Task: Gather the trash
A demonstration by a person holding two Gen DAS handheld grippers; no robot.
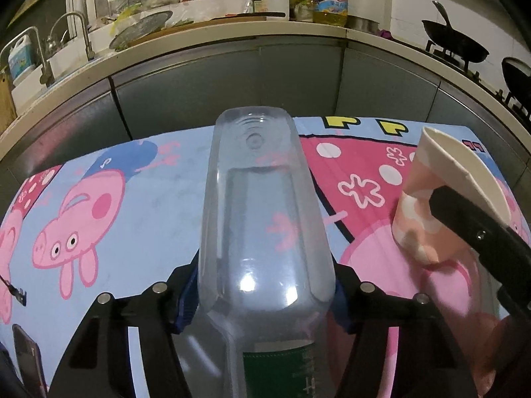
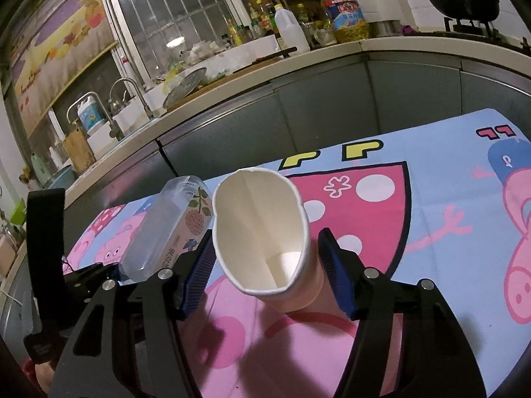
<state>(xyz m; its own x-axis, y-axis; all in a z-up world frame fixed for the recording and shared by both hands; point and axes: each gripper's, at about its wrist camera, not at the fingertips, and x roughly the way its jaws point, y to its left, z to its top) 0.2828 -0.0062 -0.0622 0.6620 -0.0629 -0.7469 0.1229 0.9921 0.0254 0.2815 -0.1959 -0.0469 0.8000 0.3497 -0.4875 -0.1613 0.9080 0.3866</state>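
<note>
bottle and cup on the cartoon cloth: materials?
Bottle: looks like clear, glossy plastic; the cloth's print shows through it and highlights glint on the wall. It also carries a printed label, paper or film, I cannot tell.
Cup: seems to be paper, matte white inside with a straight seam and rolled rim, pink patterned outside; the mouth is squashed oval.
Cloth: probably printed fabric, given its soft creases.

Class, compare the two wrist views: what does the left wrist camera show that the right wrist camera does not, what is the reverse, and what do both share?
Only the left wrist view shows the clear plastic bottle's base end-on, its green label strip, and a dark phone at the cloth's edge.

Only the right wrist view shows the pink paper cup's white inside, the bottle's fruit-printed label, and a wooden knife block.

Both show the bottle between the left gripper's fingers, the cup, the cartoon pig tablecloth, and the yellow oil bottle.
</note>
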